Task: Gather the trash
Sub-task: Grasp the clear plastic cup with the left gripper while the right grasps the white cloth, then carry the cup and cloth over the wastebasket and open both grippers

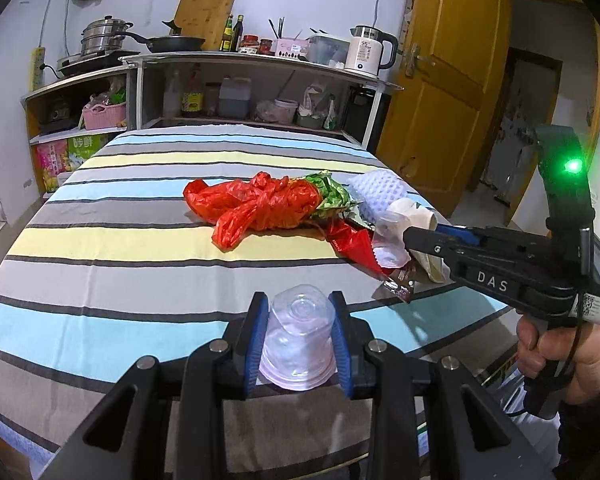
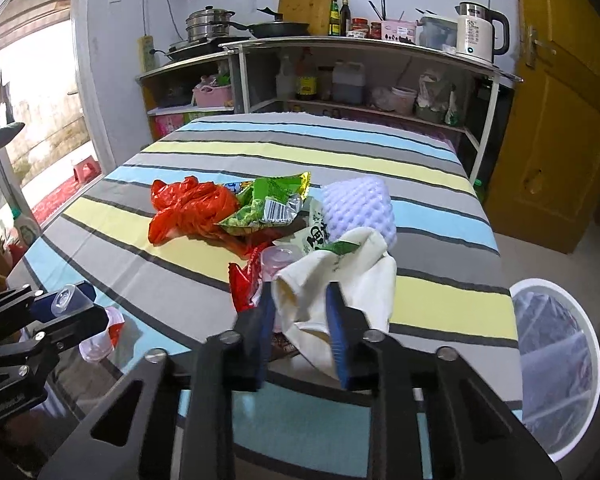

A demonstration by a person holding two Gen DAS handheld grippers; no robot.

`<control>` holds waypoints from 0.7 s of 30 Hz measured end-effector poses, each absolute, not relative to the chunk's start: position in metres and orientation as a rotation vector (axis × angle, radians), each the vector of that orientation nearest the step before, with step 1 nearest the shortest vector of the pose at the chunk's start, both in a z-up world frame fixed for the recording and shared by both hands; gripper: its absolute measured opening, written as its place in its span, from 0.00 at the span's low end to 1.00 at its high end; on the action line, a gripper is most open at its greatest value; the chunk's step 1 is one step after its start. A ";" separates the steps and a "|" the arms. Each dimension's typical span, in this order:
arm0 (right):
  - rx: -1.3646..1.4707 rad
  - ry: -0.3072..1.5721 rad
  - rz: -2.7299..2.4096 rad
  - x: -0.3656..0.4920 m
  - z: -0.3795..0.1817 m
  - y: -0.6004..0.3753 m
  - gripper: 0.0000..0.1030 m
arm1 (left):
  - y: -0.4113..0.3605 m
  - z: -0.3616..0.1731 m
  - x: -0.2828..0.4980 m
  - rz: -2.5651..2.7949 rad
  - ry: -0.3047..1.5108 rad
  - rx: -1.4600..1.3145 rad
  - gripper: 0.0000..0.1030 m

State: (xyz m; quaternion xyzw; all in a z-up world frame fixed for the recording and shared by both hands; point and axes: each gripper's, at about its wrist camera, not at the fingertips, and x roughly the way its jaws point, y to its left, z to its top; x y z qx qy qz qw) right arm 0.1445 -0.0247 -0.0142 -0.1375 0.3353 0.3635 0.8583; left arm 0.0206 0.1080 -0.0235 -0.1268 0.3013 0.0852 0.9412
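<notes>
My left gripper [image 1: 298, 305] is shut on a clear plastic cup [image 1: 298, 340], held bottom-forward over the near edge of the striped table [image 1: 100, 240]. My right gripper [image 2: 300, 301] is shut on a crumpled cream paper cup [image 2: 340, 272] at the near side of the trash pile; in the left wrist view it reaches in from the right [image 1: 406, 236]. The pile holds a red plastic bag [image 2: 188, 208], a green snack wrapper [image 2: 268, 204], a white foam net [image 2: 360, 208], a red wrapper [image 2: 246, 280] and another clear cup [image 2: 280, 260].
A white bin [image 2: 540, 282] with a clear liner stands off the table's right edge. A shelf [image 1: 240, 56] with pans, bottles and a kettle lines the far wall. A yellow door [image 1: 440, 100] is at the right. A person's hand [image 1: 556, 352] grips the right tool.
</notes>
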 end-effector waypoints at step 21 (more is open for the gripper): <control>-0.184 0.638 0.702 0.130 0.016 -0.096 0.12 | 0.069 0.000 0.037 0.085 0.585 -0.216 0.31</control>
